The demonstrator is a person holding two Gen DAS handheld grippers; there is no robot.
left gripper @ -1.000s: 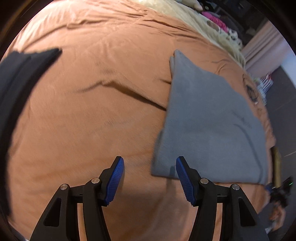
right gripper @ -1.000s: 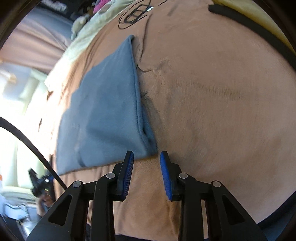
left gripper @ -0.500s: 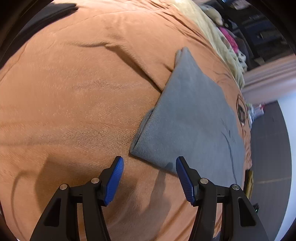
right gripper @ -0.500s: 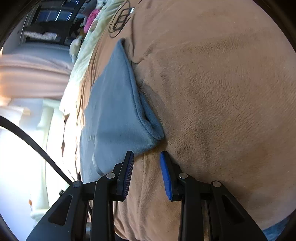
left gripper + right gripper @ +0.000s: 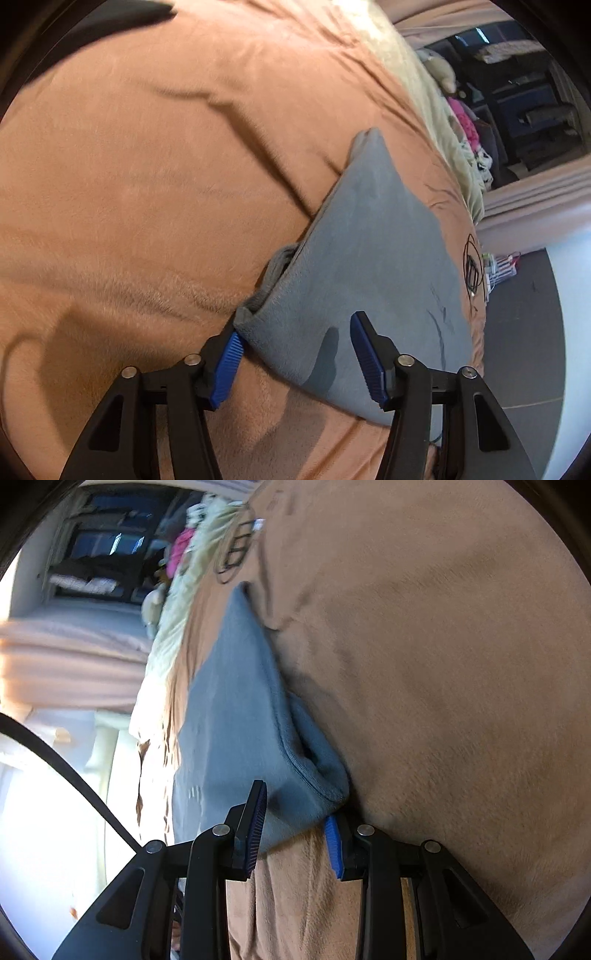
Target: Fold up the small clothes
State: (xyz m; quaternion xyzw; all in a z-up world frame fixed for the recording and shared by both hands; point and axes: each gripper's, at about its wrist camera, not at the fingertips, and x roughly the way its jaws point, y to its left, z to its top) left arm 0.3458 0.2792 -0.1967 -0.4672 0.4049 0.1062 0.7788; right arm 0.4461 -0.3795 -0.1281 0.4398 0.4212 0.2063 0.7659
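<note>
Here, grey cloth (image 5: pixel 369 266) corner between left gripper (image 5: pixel 295 354) closing fingers (image 5: pixel 364 354), untouched

The grey garment (image 5: pixel 373 280) is soft matt cloth with a fine fleecy nap, its hem stitched and rolled. Under it the orange-brown blanket (image 5: pixel 155 192) is plush, short-piled fabric (brushed streaks show in the pile). Each gripper, left gripper (image 5: pixel 295 354) and right gripper (image 5: pixel 295 827), has matt black plastic arms, ribbed blue pads and small shiny metal pivot pins.

Both tongs (left (image 5: pixel 293 363), right (image 5: pixel 295 830)) now straddle cloth (image 5: pixel 369 266) corners.
</note>
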